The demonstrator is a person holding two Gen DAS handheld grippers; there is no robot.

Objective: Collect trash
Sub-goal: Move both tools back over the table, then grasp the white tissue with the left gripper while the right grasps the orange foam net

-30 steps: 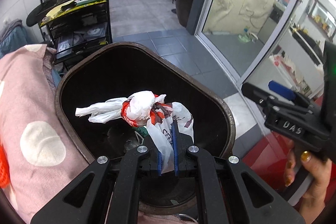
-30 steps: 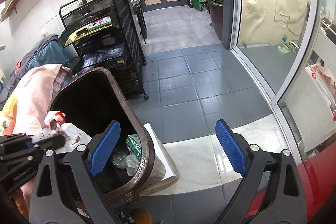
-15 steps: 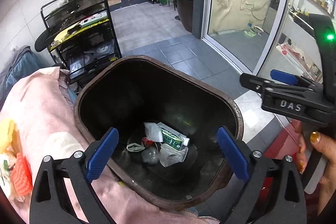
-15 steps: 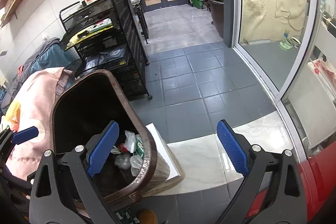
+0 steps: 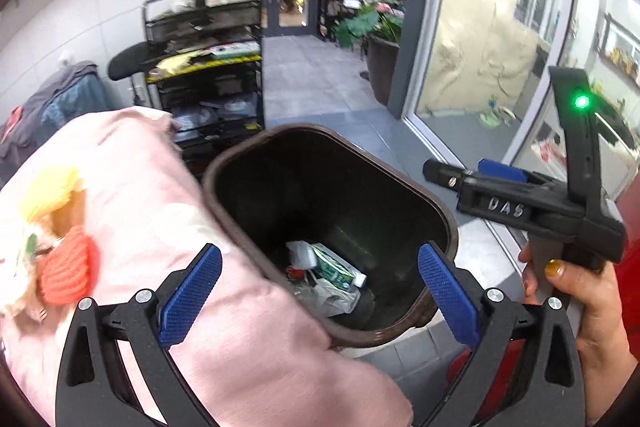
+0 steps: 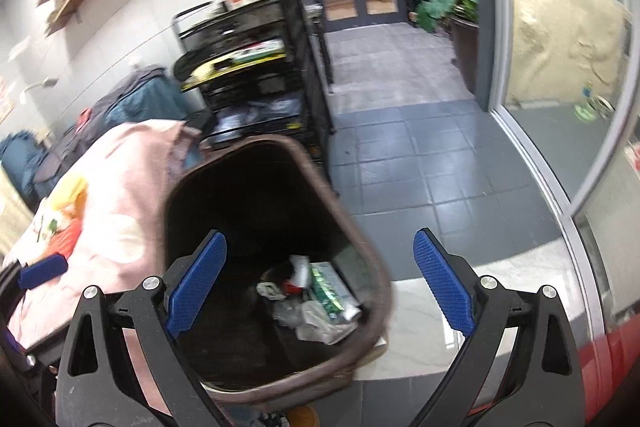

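Observation:
A dark brown trash bin (image 5: 434,211) stands on the floor beside pink bedding. It also shows in the right wrist view (image 6: 352,231). At its bottom lie crumpled plastic bags and a green-and-white carton (image 5: 334,273), also seen in the right wrist view (image 6: 328,291). My left gripper (image 5: 318,291) is open and empty above the bin's near rim. My right gripper (image 6: 320,283) is open and empty over the bin; in the left wrist view it (image 5: 460,173) hangs to the bin's right, held by a hand.
Pink bedding (image 5: 132,195) with yellow and orange soft items lies left of the bin. A black wire shelf cart (image 5: 208,75) stands behind it. Grey tile floor (image 6: 404,163) runs to glass doors. A glass partition (image 5: 480,43) and a potted plant (image 5: 376,31) are on the right.
My left gripper opened and let go of the white and red plastic bag, which dropped into the bin. The left gripper then drew back and up. The right gripper moved over the bin.

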